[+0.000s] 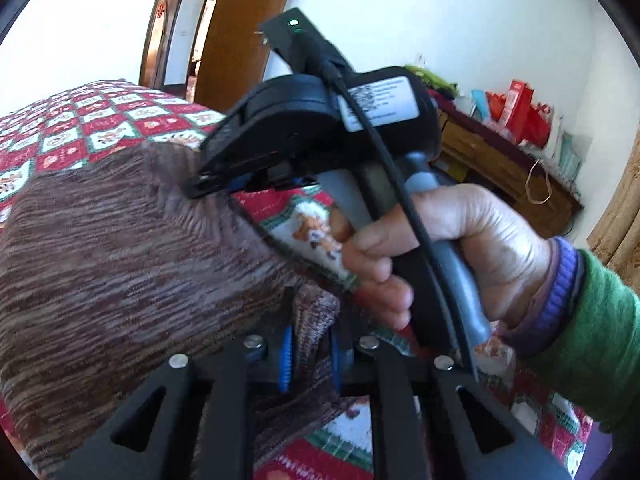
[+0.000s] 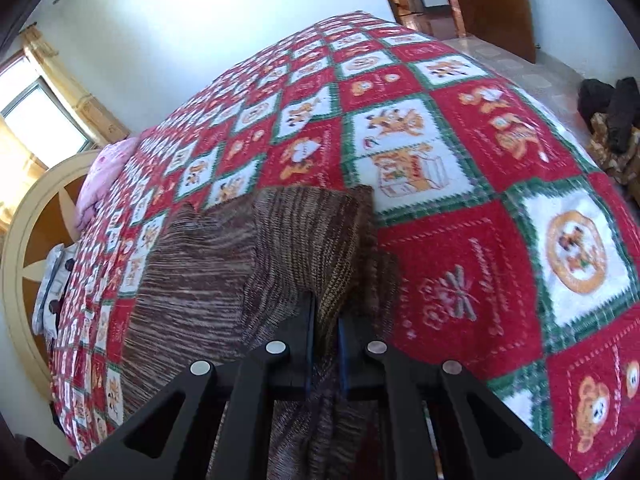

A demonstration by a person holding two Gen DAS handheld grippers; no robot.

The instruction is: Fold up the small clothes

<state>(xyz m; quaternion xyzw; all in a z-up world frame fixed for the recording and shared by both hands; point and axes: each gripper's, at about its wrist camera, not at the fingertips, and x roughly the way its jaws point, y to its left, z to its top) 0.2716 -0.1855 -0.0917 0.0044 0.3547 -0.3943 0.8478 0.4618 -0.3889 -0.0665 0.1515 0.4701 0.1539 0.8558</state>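
Observation:
A brown striped knit garment (image 1: 120, 248) lies on a red, white and green patterned bedspread (image 1: 96, 124). My left gripper (image 1: 310, 344) is shut on a bunched edge of the garment between its blue pads. The other gripper (image 1: 224, 184), held in a hand, shows in the left wrist view with its fingers over the garment's far edge. In the right wrist view my right gripper (image 2: 326, 340) is shut on a fold of the same garment (image 2: 200, 280), which is lifted off the bedspread (image 2: 480, 240).
A wooden cabinet (image 1: 500, 164) with red bags stands at the right of the left wrist view. A brown door (image 1: 236, 40) is behind. A pink pillow (image 2: 104, 176) and a round headboard (image 2: 24, 216) lie at the bed's left end. Dark items (image 2: 612, 112) sit on the floor.

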